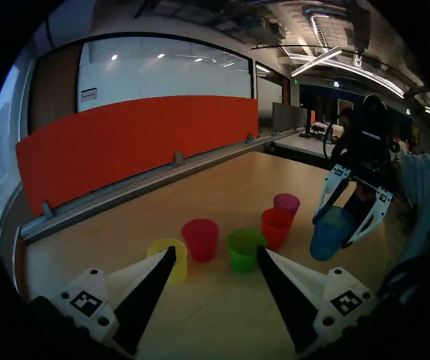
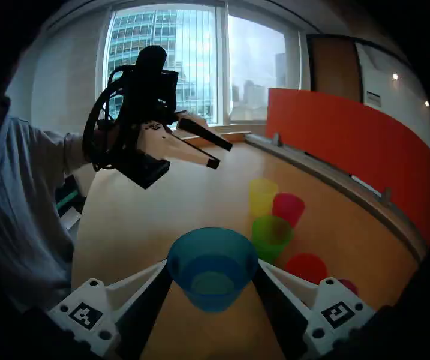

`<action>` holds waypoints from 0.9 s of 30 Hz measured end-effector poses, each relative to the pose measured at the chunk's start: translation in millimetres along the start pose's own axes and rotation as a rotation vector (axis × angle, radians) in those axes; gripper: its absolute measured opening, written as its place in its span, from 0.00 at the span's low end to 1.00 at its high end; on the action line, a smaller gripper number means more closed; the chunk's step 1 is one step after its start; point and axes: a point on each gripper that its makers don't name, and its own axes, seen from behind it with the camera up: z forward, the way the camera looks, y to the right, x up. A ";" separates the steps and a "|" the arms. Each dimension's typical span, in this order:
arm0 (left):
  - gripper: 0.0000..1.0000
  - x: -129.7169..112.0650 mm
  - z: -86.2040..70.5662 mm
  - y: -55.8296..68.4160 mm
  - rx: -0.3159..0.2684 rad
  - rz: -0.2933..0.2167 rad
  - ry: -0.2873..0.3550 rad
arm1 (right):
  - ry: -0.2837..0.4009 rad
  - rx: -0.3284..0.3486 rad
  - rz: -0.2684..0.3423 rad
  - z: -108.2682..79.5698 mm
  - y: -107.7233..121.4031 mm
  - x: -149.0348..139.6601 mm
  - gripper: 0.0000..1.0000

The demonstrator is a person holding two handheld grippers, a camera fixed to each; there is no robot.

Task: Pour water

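Two claws were in my feeds. My right claw (image 2: 213,264) pointed forward over the wooden table (image 2: 131,222), both fingers clenched on the blue cup (image 2: 212,285), which was upright between them; I could not tell if it touched the table. My left claw (image 1: 216,249) was held level with its fingers apart, grasping nothing. Ahead of it stood a loose row: yellow cup (image 1: 173,259), red cup (image 1: 201,239), green cup (image 1: 246,249), orange cup (image 1: 276,227) and purple cup (image 1: 286,204). All were smooth, tapered, translucent plastic.
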 end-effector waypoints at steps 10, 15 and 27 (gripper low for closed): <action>1.00 -1.1 1.7 7.9 -0.007 0.002 -0.006 | 0.084 -0.048 0.024 -35.7 12.6 27.7 0.91; 1.00 -1.5 3.0 10.0 -0.008 0.003 -0.008 | 0.118 -0.065 0.024 -45.2 17.5 39.0 0.91; 1.00 -4.0 8.5 14.9 -0.017 -0.003 -0.013 | 0.233 -0.127 0.024 -64.4 34.9 75.0 0.91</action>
